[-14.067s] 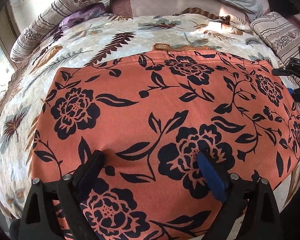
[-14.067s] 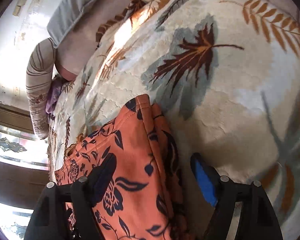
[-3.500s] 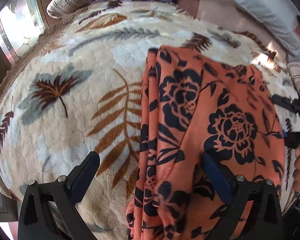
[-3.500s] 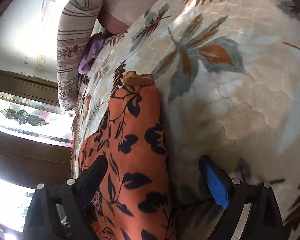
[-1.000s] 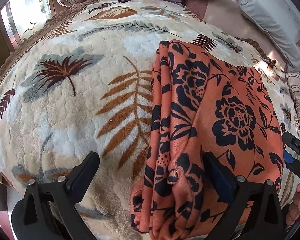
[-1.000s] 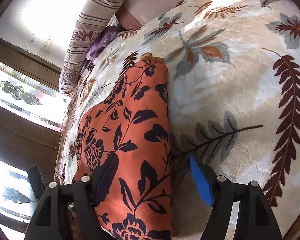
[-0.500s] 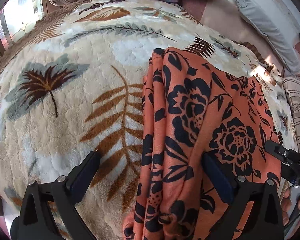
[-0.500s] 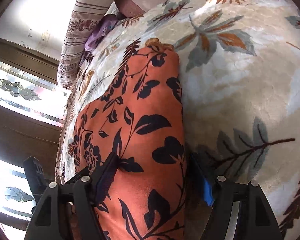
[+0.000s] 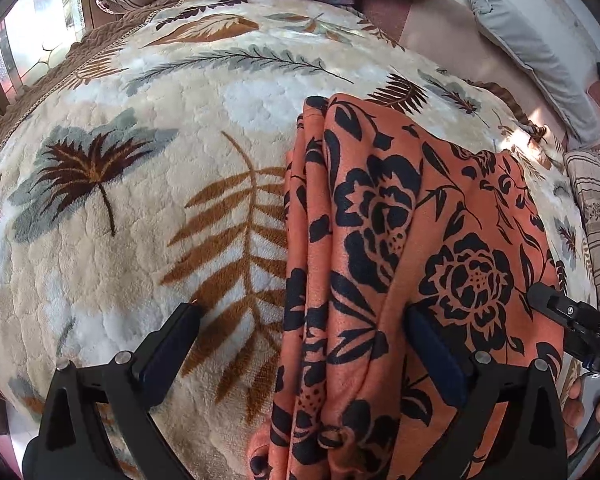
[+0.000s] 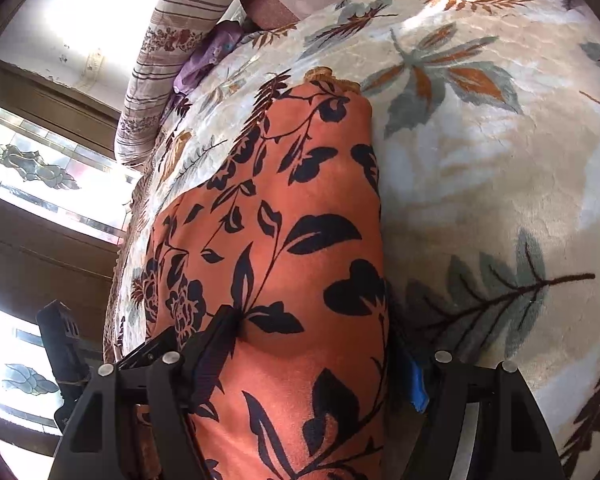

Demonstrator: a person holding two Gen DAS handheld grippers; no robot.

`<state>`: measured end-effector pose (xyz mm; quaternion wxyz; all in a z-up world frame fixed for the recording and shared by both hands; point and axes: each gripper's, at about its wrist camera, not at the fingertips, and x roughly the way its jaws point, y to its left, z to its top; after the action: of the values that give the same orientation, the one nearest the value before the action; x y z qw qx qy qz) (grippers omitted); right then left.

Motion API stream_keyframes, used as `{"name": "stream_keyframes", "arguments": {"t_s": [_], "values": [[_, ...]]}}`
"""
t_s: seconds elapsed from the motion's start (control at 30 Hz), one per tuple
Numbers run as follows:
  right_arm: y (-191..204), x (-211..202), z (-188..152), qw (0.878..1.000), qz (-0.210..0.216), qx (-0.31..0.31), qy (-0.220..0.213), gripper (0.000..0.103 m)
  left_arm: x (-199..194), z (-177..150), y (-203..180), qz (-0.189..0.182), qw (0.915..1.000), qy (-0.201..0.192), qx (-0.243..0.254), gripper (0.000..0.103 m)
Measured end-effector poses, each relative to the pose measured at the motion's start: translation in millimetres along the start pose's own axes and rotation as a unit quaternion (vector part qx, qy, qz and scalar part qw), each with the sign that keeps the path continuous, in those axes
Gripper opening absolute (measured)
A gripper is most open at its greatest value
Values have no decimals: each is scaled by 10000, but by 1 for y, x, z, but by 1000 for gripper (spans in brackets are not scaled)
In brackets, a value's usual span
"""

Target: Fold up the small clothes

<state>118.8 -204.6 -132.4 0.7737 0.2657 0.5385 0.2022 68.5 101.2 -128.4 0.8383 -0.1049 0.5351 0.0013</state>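
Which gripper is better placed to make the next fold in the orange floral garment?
Probably the right gripper: its fingers already straddle the orange floral garment's folded edge. The left gripper is open, partly over bare leaf-patterned blanket.

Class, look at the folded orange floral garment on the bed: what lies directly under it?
The orange floral garment rests on the cream leaf-print blanket, which shows all around it. Its own folded layers stack at the left edge. Whatever lies beneath its middle is covered.
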Motion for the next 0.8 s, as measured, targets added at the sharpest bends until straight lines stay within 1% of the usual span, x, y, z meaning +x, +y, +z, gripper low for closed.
{"name": "stream_keyframes", "arguments": {"t_s": [0.07, 0.1, 0.13, 0.2, 0.23, 0.27, 0.3, 0.33, 0.37, 0.43, 0.5, 0.53, 0.57, 0.6, 0.63, 0.7, 0.77, 0.8], "values": [[3, 2, 0, 9999, -75, -114, 6, 75, 0, 0, -1, -6, 10000, -11, 22, 103], [5, 3, 0, 9998, -113, -172, 0, 71, 1, 0, -2, -12, 10000, -19, 35, 103], [7, 4, 0, 9995, -171, -256, -5, 62, 1, 0, -2, -23, 10000, -27, 46, 103], [10, 6, -1, 9987, -285, -420, 20, 55, 2, 1, -2, -68, 9999, -43, 93, 102], [13, 6, 0, 9982, -342, -500, 16, 49, 2, 1, -2, -98, 9998, -51, 134, 101], [17, 4, 0, 9973, -420, -609, -5, 46, 2, 1, -3, -186, 9996, -60, 185, 93], [24, 2, 0, 9955, -533, -785, -42, 42, 0, 2, -4, -354, 9990, -65, 247, 85], [32, -1, 0, 9930, -653, -986, -82, 40, -2, 3, -6, -646, 9975, -41, 290, 58], [40, -3, 0, 9905, -732, -1159, -117, 40, -4, 4, -9, -850, 9959, 15, 298, 46], [49, -8, 1, 9872, -793, -1370, -175, 39, -6, 4, -16, -678, 9967, -39, 442, 47], [46, -7, 3, 9887, -744, -1298, -140, 40, -4, 3, -14, -653, 9974, -44, 304, 54], [38, -4, 4, 9913, -683, -1125, -63, 43, -5, 4, -13, -638, 9977, -40, 241, 58], [28, 0, 4, 9945, -551, -892, 52, 46, -9, 4, -13, -639, 9977, -35, 224, 58], [17, 1, 3, 9971, -375, -651, 118, 53, -14, 4, -13, -621, 9978, -55, 214, 58], [7, 0, 0, 9988, -221, -418, 92, 60, -22, 3, -12, -593, 9979, -136, 230, 58], [-4, -3, -4, 9999, -15, -150, 69, 60, -32, 1, -10, -593, 9973, -287, 310, 58], [-8, -6, -7, 9999, 77, -104, 23, 60, -23, -4, -2, -400, 9987, -71, 314, 59], [-9, -5, -8, 9999, 81, -98, 28, 60, -15, -9, 6, -469, 9987, 62, 168, 59]]}}
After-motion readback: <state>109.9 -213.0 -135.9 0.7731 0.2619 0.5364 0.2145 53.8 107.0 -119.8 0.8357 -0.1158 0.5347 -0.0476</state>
